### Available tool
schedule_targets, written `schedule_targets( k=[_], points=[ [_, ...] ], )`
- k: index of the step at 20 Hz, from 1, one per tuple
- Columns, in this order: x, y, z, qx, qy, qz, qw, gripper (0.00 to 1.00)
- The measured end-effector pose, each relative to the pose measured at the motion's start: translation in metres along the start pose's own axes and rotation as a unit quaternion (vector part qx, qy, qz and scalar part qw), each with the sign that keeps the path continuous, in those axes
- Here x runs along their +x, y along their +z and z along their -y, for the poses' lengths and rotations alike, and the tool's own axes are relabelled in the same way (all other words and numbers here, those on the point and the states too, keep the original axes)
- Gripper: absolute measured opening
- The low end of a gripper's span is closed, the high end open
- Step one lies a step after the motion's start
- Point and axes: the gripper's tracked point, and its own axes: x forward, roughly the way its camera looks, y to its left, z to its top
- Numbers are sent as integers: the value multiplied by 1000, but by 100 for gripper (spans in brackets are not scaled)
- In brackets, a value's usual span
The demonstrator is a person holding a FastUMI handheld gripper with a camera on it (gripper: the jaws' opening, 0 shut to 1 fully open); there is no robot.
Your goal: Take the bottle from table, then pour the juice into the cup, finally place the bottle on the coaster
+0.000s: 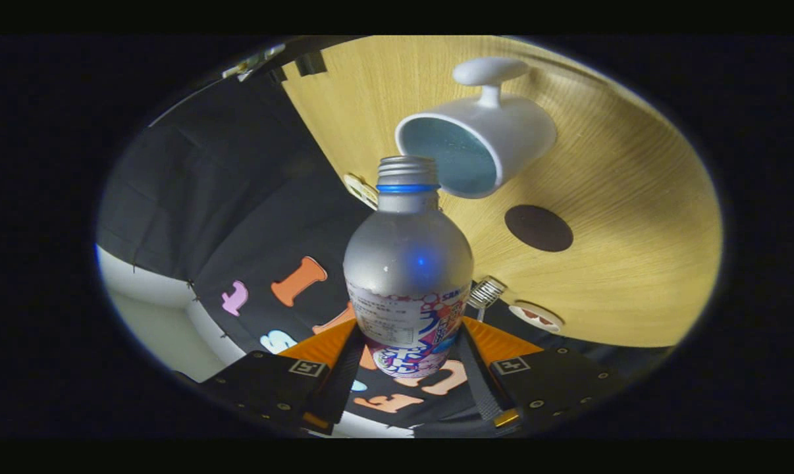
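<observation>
Two fingers (346, 368) of the gripper (410, 368) press on the lower, labelled part of the bottle (408, 263), one on each side, so the jaws are clamped on it. In the gripper view the bottle is tipped far over: its uncapped threaded neck points at the open mouth of the white cup (476, 145), the lip just short of the cup's rim or level with it. The cup stands on the wooden desk (634, 250) with its handle turned away from the bottle. No liquid is visible at the neck or in the cup, so pouring looks about to begin or barely started.

Spilling seems the main risk: if the neck stays short of the rim, juice would fall onto the desk beside the cup. Nudging the rim could tip the cup. A hold this low on the body may let the bottle twist.

Beyond the cup, the dark round coaster (538, 228) lies on bare wood, well apart from the desk's edge, with open room around it.
</observation>
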Motion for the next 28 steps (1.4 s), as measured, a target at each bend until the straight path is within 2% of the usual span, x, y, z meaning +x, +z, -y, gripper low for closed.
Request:
schedule_targets(
  k=[3, 5, 7, 10, 12, 14, 18, 21, 22, 25, 26, 28],
  points=[
    [-4, -1, 20, -81, -26, 10, 996, 77],
    [-4, 1, 33, -153, -36, 14, 988, 76],
    [-2, 3, 50, -239, -59, 17, 969, 76],
    [-1, 2, 54, -329, -58, 19, 942, 76],
    [0, 3, 57, -394, -64, 25, 917, 76],
    [3, 5, 64, -462, -83, 30, 883, 76],
    [7, 9, 61, -584, -93, 49, 805, 77],
    [19, 2, 61, -629, -81, 49, 772, 77],
    [24, 5, 64, -654, -88, 54, 750, 77],
    [26, 21, 63, -745, -112, 86, 652, 77],
    [27, 23, 63, -766, -116, 92, 626, 77],
    [30, 21, 67, -792, -117, 92, 592, 77]
  ],
)
